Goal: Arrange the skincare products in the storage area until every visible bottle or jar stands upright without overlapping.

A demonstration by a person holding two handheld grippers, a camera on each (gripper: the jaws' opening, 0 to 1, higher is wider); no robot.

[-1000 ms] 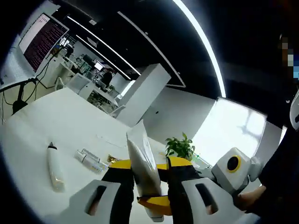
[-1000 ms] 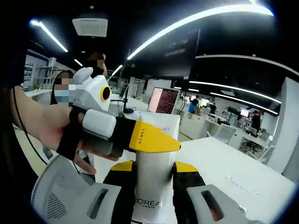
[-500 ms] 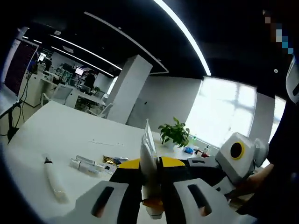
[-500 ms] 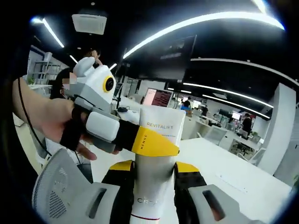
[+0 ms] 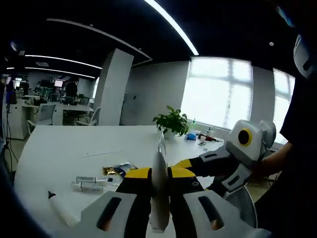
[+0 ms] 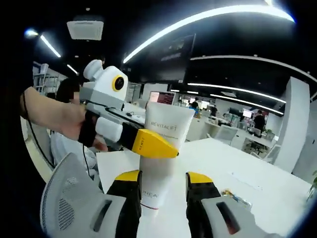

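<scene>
Both tongs [image 5: 159, 198] [image 6: 163, 198] are black with yellow tips and grey housings.

I am reading "REVITALIFT" in grey capitals across the upper body of the white tube [image 6: 163, 148] in the right gripper view. Lower on that tube, between my jaws, partial letters "REA" are showing above a thin red line. Nothing else is legible to me.

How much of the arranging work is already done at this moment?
No product visibly stands upright on the table yet. In hand: the left hand-held gripper clamps the white tube. Left to do: another tube and small bottles lie flat.
</scene>
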